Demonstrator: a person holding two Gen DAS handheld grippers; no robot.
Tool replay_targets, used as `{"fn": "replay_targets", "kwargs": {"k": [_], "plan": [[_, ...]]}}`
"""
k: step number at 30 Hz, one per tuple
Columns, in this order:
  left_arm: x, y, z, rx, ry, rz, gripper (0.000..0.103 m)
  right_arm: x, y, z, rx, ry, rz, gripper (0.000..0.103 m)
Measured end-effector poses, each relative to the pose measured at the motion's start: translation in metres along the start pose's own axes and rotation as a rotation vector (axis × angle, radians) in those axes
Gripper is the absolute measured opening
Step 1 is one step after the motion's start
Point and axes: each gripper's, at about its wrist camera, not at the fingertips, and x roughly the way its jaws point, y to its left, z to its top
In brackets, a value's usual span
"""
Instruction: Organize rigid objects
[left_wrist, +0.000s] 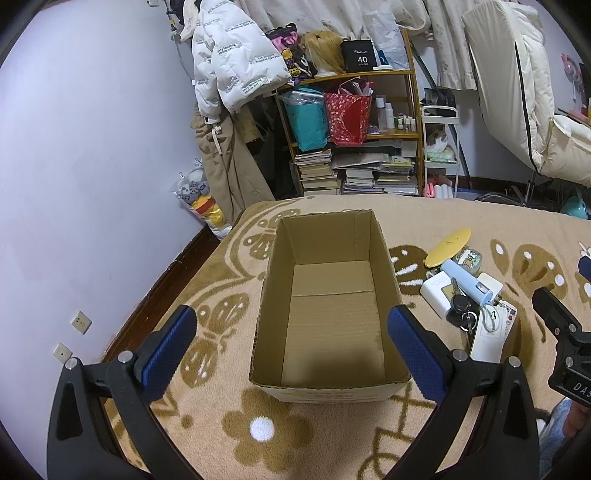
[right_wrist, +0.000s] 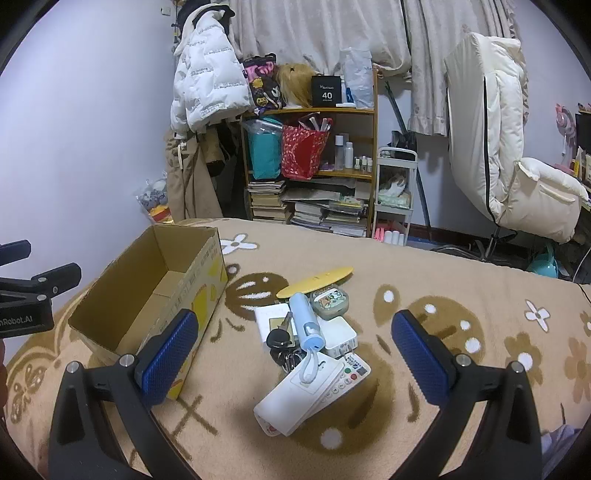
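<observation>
An open, empty cardboard box (left_wrist: 328, 295) (right_wrist: 155, 284) stands on a beige patterned blanket. To its right lies a pile: a yellow oval board (right_wrist: 314, 282), a light blue tube (right_wrist: 306, 321), a small green tin (right_wrist: 329, 302), keys (right_wrist: 280, 343), a white charger block (right_wrist: 338, 334) and a white remote-like case (right_wrist: 306, 391). My left gripper (left_wrist: 295, 347) hovers wide open over the box's near end. My right gripper (right_wrist: 295, 350) is wide open above the pile, holding nothing.
The blanket (right_wrist: 461, 280) covers a bed whose far edge drops toward a cluttered wooden shelf (right_wrist: 310, 166), hanging coats (right_wrist: 207, 85) and a cream chair (right_wrist: 509, 166). The right gripper's body (left_wrist: 565, 339) shows at the right of the left wrist view.
</observation>
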Motion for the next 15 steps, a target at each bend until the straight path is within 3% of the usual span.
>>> {"fn": "replay_targets", "kwargs": {"k": [15], "plan": [[0.0031,0.0001,-0.0014,0.003,0.005,0.002,0.102,0.0015,0.0005,0.0001,-0.003,0.001,-0.003,0.103]]}}
